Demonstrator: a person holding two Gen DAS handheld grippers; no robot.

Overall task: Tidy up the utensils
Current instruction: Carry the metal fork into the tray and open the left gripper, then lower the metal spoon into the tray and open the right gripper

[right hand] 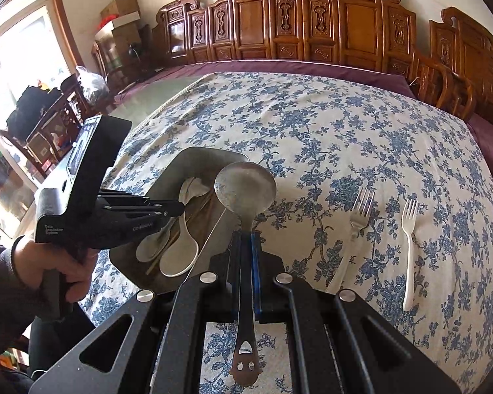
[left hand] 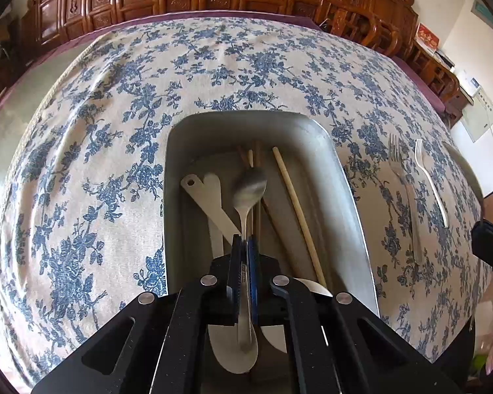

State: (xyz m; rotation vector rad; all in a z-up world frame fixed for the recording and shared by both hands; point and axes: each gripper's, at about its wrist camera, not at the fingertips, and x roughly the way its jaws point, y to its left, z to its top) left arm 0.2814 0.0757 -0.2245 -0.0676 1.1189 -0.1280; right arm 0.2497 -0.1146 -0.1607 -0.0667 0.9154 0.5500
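A table draped in a blue-flowered tablecloth (left hand: 115,151) is seen, with a grey metal tray (left hand: 348,177) set on it. Inside the tray, white plastic spoons (left hand: 213,197), wooden chopsticks (left hand: 299,203) and further sticks are already gathered lengthwise. Two forks are left on the cloth well to the right of the tray: a metal fork (right hand: 360,211) and a white plastic fork (right hand: 409,239), lying roughly parallel and apart. The left gripper (left hand: 245,239) is closed tightly on the handle of a slim metal spoon (left hand: 249,187), which is held above the tray with its bowl pointing away. The right gripper (right hand: 245,239) is likewise clamped on the handle of a large round metal ladle spoon (right hand: 245,188), carried near the tray's right edge. The step in hand appears to be the placing of both spoons in the tray. It would be done well if each spoon were lowered parallel to the pieces already stored, brought close to the tray floor before the fingers are parted, and if the two tools were kept from crossing over the tray.
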